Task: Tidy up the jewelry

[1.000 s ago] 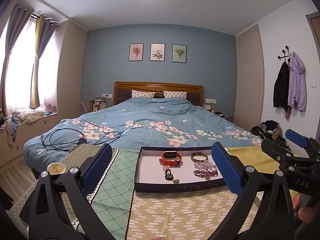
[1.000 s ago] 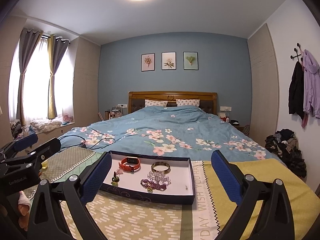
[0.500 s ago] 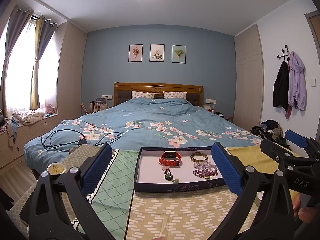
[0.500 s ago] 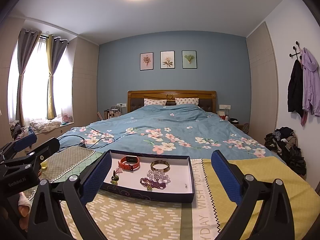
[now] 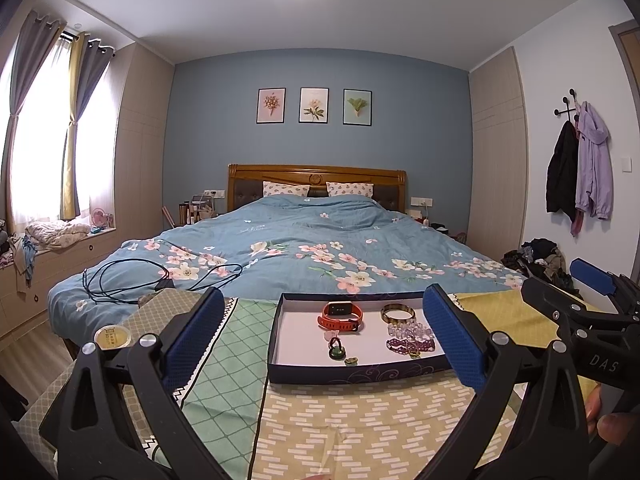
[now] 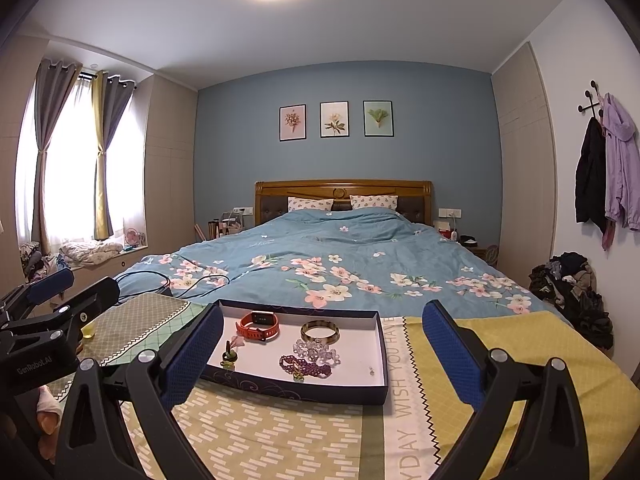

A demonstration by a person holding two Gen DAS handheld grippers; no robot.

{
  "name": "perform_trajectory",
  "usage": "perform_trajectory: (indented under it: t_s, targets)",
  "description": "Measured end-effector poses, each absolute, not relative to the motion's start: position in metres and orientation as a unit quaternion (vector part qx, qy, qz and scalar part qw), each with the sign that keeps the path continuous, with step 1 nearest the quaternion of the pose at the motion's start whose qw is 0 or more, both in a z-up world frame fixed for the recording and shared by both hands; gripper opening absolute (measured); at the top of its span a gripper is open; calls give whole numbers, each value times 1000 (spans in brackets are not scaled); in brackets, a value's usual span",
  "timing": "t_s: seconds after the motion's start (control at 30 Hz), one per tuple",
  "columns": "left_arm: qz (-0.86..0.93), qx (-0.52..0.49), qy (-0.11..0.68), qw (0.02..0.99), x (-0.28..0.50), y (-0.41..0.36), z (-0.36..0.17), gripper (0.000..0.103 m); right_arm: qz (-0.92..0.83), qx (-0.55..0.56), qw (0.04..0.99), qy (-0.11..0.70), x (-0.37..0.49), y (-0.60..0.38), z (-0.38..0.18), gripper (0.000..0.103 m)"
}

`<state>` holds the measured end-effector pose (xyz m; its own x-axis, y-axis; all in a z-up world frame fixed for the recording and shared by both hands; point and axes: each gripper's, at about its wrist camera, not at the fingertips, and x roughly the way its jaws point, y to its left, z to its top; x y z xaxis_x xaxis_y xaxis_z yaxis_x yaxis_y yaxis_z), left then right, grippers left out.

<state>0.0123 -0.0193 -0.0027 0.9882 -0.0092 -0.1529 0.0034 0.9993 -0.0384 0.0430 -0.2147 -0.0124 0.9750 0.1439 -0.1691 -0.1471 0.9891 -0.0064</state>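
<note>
A dark blue tray (image 5: 360, 374) with a white floor sits on the patterned cloth at the foot of the bed. In it lie an orange watch (image 5: 341, 316), a gold bangle (image 5: 398, 313), a clear bead bracelet (image 5: 410, 330), a purple bead bracelet (image 5: 410, 346), a green pendant (image 5: 337, 350) and a small ring (image 5: 352, 361). My left gripper (image 5: 323, 299) is open, short of the tray and holding nothing. My right gripper (image 6: 324, 314) is also open and bare, facing the same tray (image 6: 296, 390) with the watch (image 6: 258, 325) and the bangle (image 6: 319, 330).
A small round yellow-lidded tin (image 5: 112, 336) rests on the cloth's left corner. Black cables (image 5: 132, 276) lie on the blue floral bed (image 5: 320, 248) behind the tray. A clothes pile (image 5: 536, 256) sits on the floor at right. A person's fingers (image 5: 612, 426) hold the right gripper's handle.
Both views drift only slightly. The tray and its jewelry have not moved, and both grippers stay open.
</note>
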Motion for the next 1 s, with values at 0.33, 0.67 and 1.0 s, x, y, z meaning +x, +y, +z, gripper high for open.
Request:
perform_trajectory:
  t_s: [0.33, 0.67, 1.0]
  targets:
    - [-3, -19, 77, 997, 12, -19, -3, 98, 74, -9, 994, 84, 43, -215, -12, 96]
    - [-3, -19, 77, 997, 12, -19, -2, 98, 75, -8, 993, 85, 43, -213, -14, 96]
    - [-3, -19, 77, 997, 12, -19, -2, 98, 76, -7, 993, 86, 43, -213, -15, 96]
